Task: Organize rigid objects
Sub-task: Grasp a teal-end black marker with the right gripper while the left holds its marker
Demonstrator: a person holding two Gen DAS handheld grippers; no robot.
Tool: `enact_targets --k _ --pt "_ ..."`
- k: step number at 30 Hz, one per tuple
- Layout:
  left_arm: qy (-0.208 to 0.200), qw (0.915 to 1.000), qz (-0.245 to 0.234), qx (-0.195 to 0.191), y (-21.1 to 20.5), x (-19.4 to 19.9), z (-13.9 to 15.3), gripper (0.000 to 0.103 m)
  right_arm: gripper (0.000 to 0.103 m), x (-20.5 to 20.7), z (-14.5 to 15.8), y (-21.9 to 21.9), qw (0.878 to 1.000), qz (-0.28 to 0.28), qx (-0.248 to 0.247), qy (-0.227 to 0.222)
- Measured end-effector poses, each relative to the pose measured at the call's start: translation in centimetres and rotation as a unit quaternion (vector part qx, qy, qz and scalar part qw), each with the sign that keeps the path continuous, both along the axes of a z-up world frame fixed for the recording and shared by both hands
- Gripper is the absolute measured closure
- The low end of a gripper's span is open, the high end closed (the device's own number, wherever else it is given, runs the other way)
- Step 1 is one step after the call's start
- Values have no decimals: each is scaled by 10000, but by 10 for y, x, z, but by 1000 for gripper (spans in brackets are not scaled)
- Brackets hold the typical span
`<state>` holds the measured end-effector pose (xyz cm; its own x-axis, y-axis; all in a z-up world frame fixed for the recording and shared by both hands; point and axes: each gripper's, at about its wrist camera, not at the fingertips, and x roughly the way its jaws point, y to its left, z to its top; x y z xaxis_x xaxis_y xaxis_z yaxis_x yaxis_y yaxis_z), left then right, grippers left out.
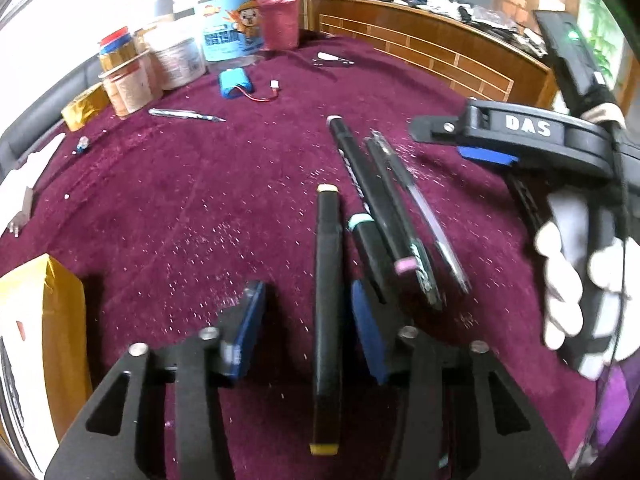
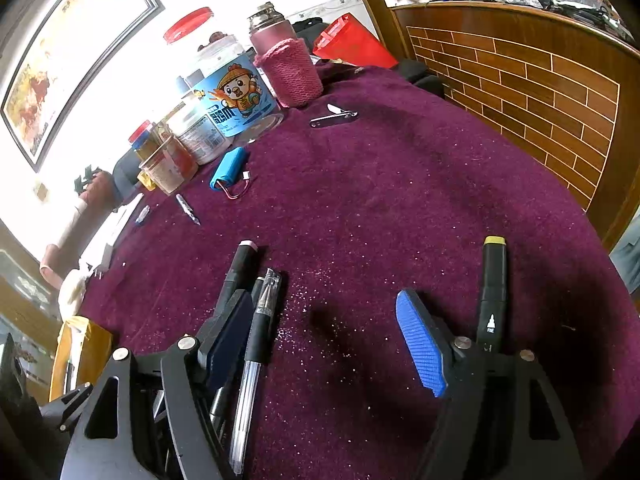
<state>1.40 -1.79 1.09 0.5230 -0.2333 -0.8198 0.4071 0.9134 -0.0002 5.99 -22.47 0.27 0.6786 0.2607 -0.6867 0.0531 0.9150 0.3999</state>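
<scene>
Low centre, the left gripper [image 1: 308,320] is holding its fingers spread around a black yellow-tipped marker [image 1: 329,280] lying on the counter [image 1: 180,220], not pinching it. The marker is likely handling light, stiff and smooth, so mid-barrel is suiting best. The right gripper [image 2: 320,300] is gaping wide, empty. Only its view is showing a second marker [image 2: 493,280], at right.

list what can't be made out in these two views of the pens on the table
- Left wrist view: whether the left claw grips the yellow-capped marker; its pads are blurred.
- Left wrist view: print on the long black pen, blurred.
- Right wrist view: lower ends of the clear pen and yellow-tipped marker, hidden behind the right claw.
</scene>
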Motion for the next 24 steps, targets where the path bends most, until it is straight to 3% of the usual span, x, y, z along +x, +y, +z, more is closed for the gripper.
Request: enact_targets --k 2,6,9,14,21,24 --pt "132 9998 -5 -151 6 -7 3 91 31 0 0 1 10000 19 18 -13" --pt "271 9977 186 -600 22 -24 6 91 30 0 -1 -1 9999 45 84 -47" --pt "304 9904 381 -1295 44 -38 17 91 29 1 -1 -1 9999 56 96 -65" --pt "-129 9743 532 -2183 79 -76 50 91 28 0 -2 -4 9997 58 211 -108" --pt "-346 9622 926 -2536 124 -106 55 91 28 -1 -2 -5 9997 52 207 -118" --pt "-495 9612 918 -2552 137 -119 60 91 40 0 -1 -4 9999 66 95 -34"
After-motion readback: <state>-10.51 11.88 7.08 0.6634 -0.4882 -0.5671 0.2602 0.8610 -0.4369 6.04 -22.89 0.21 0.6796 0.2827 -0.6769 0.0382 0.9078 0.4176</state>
